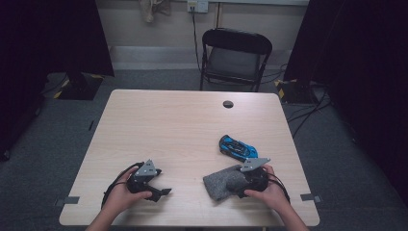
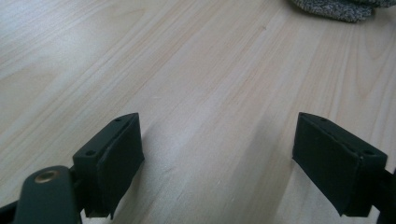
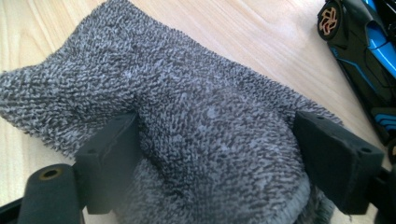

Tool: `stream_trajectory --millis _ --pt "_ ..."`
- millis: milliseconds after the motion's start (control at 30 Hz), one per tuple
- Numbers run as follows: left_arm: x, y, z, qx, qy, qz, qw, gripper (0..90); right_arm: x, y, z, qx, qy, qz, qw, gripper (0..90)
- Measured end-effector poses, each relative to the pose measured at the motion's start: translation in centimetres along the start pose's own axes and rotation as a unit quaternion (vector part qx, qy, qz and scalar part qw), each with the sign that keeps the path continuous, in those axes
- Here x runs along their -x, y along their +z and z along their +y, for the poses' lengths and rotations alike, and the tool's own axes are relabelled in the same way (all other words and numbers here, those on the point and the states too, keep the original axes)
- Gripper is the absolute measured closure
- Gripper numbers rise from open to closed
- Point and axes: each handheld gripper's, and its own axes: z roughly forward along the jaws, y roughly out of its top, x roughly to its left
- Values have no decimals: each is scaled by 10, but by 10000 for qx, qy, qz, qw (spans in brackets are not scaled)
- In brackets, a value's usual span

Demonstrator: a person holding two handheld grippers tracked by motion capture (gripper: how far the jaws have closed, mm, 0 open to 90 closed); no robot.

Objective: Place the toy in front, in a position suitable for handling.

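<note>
Fingers of the right gripper stand spread wide, with a bunched fold of the grey cloth rising between them. Its left pad sits against the nap on one side; the other pad stands at the cloth's edge, and firm pressure cannot be confirmed on either side. No earlier picture being to hand, the state is recorded as spread, with cloth between the pads but not pinched.

Fingers of the left gripper are likewise spread wide, with bare wood between them and nothing held.

Items follow, largest first, placed from the fingers.

Table: pale wood grain, lying under both pairs of fingers and reaching well beyond them on every side. A round dark hole sits far ahead of the right fingers.

Grey cloth: looped terry, crumpled in a low heap. It lies between and ahead of the right fingers, spilling past the left pad. From the left gripper, its nearest edge shows well ahead of the fingers, apart from them.

Right gripper and the hand behind it: the body rests low, at the cloth's near edge.

Left hand: grips its tool low over the wood, jaws pointing toward the cloth.

Toy car: blue and black with a copper-coloured wheel, just beyond the right fingers on their outer side, close to the cloth; contact cannot be told.
</note>
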Motion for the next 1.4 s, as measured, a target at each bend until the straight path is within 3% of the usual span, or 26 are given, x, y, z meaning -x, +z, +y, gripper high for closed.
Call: stream_trajectory --millis 167,233,300,400,633,833,933,1100,1167,1300,1400 --pt "1 -1 0 -45 9 32 10000 155 -3 -2 1 -59 23 -42 10000 266" --pt "1 -2 0 -70 4 24 10000 155 -5 -3 2 -101 27 -23 9999 374" --pt "0 -2 0 -81 -41 17 10000 156 -6 -5 2 -59 52 49 10000 574" --pt "1 -3 2 -125 -60 -45 9999 157 -3 -7 1 1 212 122 9997 657" --pt "-3 -12 7 -16 -115 -131 9998 157 0 -7 6 -89 429 90 9990 689" --pt "-4 -22 15 162 -116 -138 9997 159 5 -9 20 184 653 57 9977 692" --pt "-3 -26 18 224 -110 -131 9996 158 4 -2 37 241 633 23 9977 691" --pt "-2 -30 20 228 -159 -140 9995 158 -3 25 69 233 539 102 9982 691" --pt "-2 -31 20 244 -144 -130 9995 158 -11 40 83 109 319 135 9993 691" --pt "-4 -36 21 300 -193 -116 9993 157 -27 67 104 -4 133 262 9996 690" --pt "-5 -39 21 285 -168 -54 9994 157 -36 85 115 27 134 461 9988 689"
